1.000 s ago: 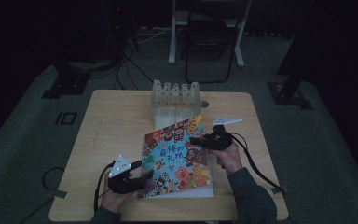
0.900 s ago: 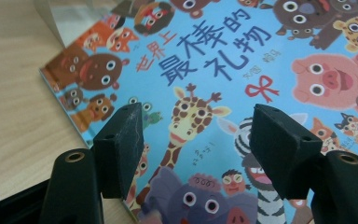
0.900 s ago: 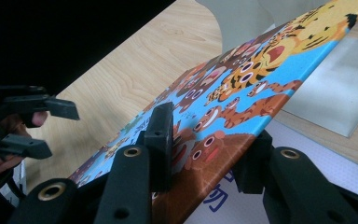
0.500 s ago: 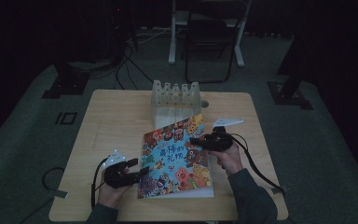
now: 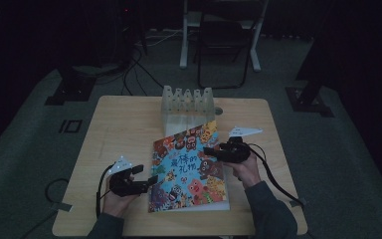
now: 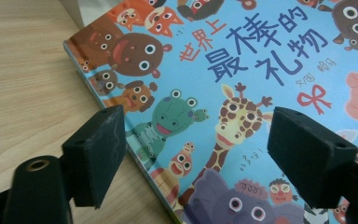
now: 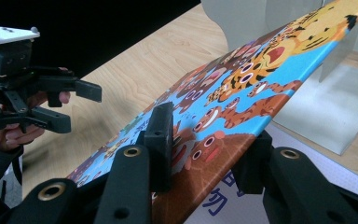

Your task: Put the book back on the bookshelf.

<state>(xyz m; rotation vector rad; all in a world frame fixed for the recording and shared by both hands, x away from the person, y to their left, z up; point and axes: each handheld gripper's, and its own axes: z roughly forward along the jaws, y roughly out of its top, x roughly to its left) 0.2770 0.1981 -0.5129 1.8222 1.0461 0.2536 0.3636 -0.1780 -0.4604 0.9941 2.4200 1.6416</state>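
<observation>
I saw the bright blue hardcover picture book (image 6: pixel 242 93) patterned with cartoon animals: a green frog, a yellow spotted giraffe, brown bears, orange tigers, a purple elephant. Its title characters were dark blue and red, with a red bow. The pale wooden table (image 5: pixel 124 129) showed light grain. Both grippers' foam pads (image 6: pixel 98 154) were matte black.

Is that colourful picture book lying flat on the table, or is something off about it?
Not flat. The right gripper is clamped on the front cover and holds it lifted at a slant, with a white page showing beneath. The book also lies askew to the table edges. The left gripper, jaws just opened, holds nothing.
</observation>
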